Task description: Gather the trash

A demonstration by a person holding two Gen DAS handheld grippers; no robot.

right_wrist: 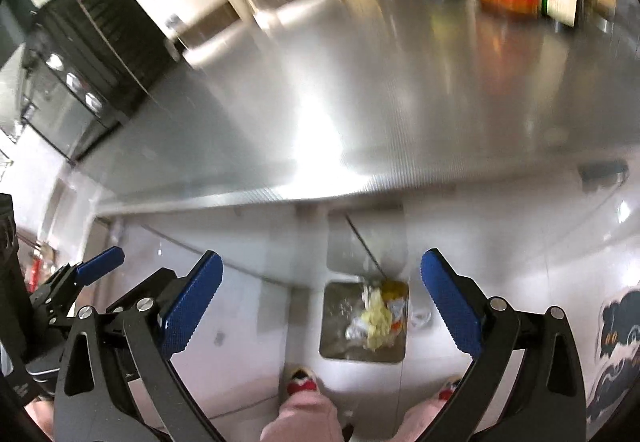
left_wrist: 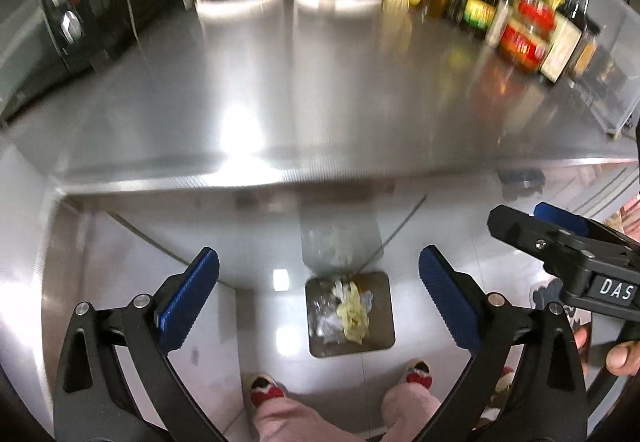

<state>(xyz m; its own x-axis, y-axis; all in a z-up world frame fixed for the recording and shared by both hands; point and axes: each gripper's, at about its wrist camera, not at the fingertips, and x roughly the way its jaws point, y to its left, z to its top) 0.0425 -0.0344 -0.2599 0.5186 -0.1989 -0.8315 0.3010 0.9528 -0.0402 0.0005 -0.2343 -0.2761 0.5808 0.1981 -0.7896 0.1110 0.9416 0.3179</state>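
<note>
A small square steel bin (left_wrist: 384, 346) stands on the floor below the counter's front edge, with crumpled yellow and white trash (left_wrist: 352, 312) lying inside it. My left gripper (left_wrist: 319, 254) hangs high above the bin, open, with nothing between its blue pads. In the right wrist view the same bin (right_wrist: 332, 350) and trash (right_wrist: 378, 318) lie under my right gripper (right_wrist: 321, 256), which is also open and holds nothing. The right gripper (left_wrist: 520, 212) shows at the right edge of the left wrist view, held by a hand.
A steel counter (left_wrist: 320, 102) fills the upper half, bare in its middle. Sauce bottles and jars (left_wrist: 520, 14) crowd its back right, and a black oven (left_wrist: 72, 2) stands at its left. The person's slippered feet (left_wrist: 264, 390) stand just in front of the bin.
</note>
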